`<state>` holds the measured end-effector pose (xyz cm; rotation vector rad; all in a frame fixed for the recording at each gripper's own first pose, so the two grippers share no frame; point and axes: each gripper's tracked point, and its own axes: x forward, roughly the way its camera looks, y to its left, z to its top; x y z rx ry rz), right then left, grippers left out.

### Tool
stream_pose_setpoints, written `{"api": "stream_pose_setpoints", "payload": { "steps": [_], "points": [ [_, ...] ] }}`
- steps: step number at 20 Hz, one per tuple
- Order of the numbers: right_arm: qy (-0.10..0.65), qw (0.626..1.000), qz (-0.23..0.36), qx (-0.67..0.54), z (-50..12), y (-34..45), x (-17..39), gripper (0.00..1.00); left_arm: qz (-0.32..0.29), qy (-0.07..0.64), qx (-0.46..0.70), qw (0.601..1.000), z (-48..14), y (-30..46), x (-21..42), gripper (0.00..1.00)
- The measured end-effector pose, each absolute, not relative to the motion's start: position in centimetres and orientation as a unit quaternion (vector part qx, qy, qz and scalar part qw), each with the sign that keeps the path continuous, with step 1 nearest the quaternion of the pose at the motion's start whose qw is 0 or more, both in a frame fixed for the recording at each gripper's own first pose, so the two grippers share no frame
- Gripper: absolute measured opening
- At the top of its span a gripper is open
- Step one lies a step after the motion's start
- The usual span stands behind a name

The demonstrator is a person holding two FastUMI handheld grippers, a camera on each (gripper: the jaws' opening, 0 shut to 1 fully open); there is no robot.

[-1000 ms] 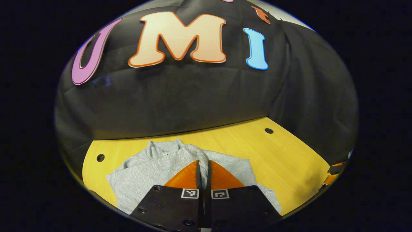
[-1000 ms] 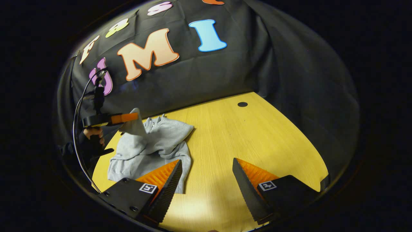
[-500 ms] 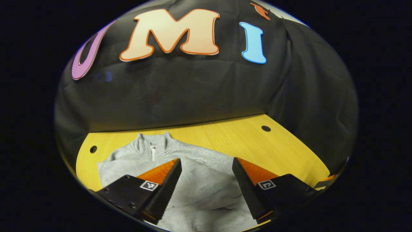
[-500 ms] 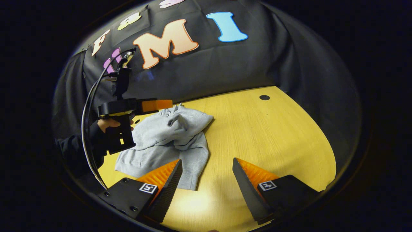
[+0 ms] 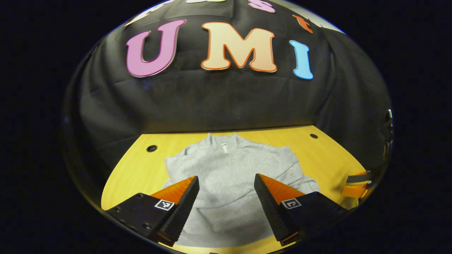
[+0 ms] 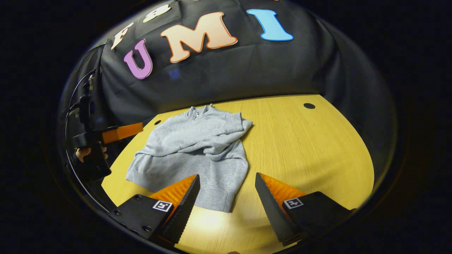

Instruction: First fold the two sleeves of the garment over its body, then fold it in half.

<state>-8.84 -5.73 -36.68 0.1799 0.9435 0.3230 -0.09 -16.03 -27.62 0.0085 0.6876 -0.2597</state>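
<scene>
Both sleeves lie crossed over the garment point(image 6: 192, 148), flat on the tabletop point(image 6: 300, 148); its hem faces you, collar away. Your right tool point(image 6: 226, 208) and left tool point(image 5: 226, 208) gape empty, equally near.

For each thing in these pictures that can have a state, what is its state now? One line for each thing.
grey sweatshirt: lies on the table, both sleeves folded across its body, not yet folded in half.
left gripper: open, holds nothing, above the sweatshirt.
right gripper: open, holds nothing, near the sweatshirt's hem.
table: bears the sweatshirt.
</scene>
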Motion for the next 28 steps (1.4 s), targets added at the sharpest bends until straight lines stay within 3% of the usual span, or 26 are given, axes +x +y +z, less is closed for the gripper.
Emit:
{"api": "stream_pose_setpoints", "payload": {
  "steps": [2, 3, 7, 8, 19, 24, 26, 27, 28],
  "points": [
    [0.454, 0.875, 0.149, 0.074, -37.3, -5.4, -8.7, 0.94, -0.106, 0.354, -0.004, 0.929, -28.5, -12.7, -2.5, 0.94],
    [0.455, 0.876, 0.146, 0.067, -37.7, -5.3, -8.7, 0.98, -0.094, 0.363, -0.009, 0.927, -29.0, -11.1, -3.7, 0.93],
    [0.466, 0.873, 0.136, 0.047, -39.0, -4.3, -9.0, 0.94, -0.051, 0.392, -0.029, 0.918, -31.7, -6.7, -6.8, 0.95],
    [0.468, 0.872, 0.134, 0.041, -39.6, -4.3, -9.6, 0.98, -0.047, 0.402, -0.032, 0.914, -32.6, -6.3, -7.3, 0.95],
    [0.510, 0.853, 0.107, -0.025, -43.6, -2.3, -11.7, 0.94, -0.024, 0.483, -0.046, 0.874, -39.8, -4.2, -12.9, 0.96],
    [0.532, 0.841, 0.089, -0.042, -45.3, -2.3, -12.6, 0.99, -0.034, 0.476, -0.020, 0.878, -40.0, -4.6, -12.5, 0.98],
    [0.544, 0.834, 0.087, -0.028, -45.5, -2.0, -13.0, 0.97, -0.038, 0.473, -0.020, 0.880, -40.0, -5.0, -12.4, 0.92],
    [0.551, 0.830, 0.084, -0.018, -45.5, -1.9, -13.0, 0.93, -0.041, 0.473, -0.018, 0.880, -40.0, -5.2, -12.4, 0.83],
    [0.558, 0.826, 0.083, -0.013, -45.6, -1.9, -13.1, 0.85, -0.048, 0.473, -0.016, 0.880, -40.0, -5.5, -12.3, 0.82]
  ]
}}
